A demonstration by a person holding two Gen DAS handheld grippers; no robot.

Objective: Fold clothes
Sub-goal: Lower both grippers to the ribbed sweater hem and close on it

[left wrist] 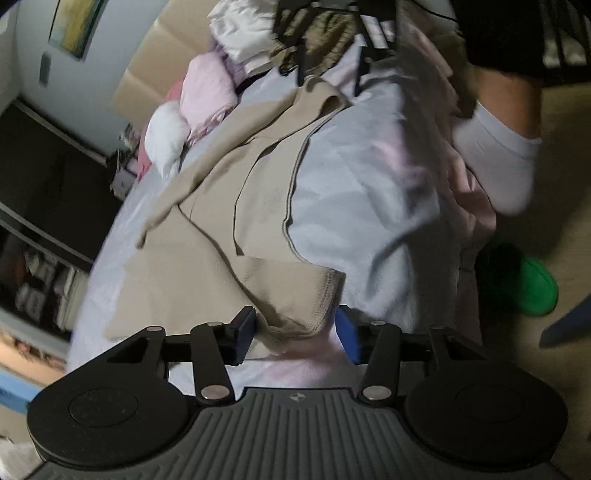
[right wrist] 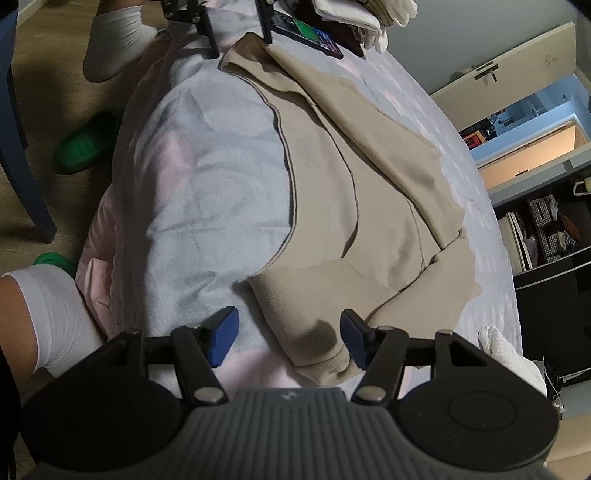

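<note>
Left wrist view, near: my left hand-held gripper [left wrist: 295,334] sits at the bottom centre of the frame, jaws apart, a ribbed hem corner of the beige garment [left wrist: 221,236] lying between the blue pads with a gap on either side, nothing pinched.
Right wrist view, near: my right hand-held gripper [right wrist: 290,341] is likewise spread wide at the bottom centre, the garment's other ribbed corner in the gap, not clamped.
Garment: it lies across the middle of both frames on the bed [right wrist: 207,177], partly doubled over, one flap laid diagonally toward the upper right of the right wrist view.
Stage: I judge both corners are lined up between the jaws; this fits either a grip about to be taken or one just let go.
Far: a phone [right wrist: 314,37] rests at the top centre of the right wrist view, just beside the garment's far edge; piled clothes [left wrist: 236,26] fill the top of the left wrist view.
Risk 1: closing low could catch the bed cover along with the hem, dragging it.
Risk 2: uneven grips would skew the fold.
Risk 3: pulling the far edge could nudge the phone.
</note>
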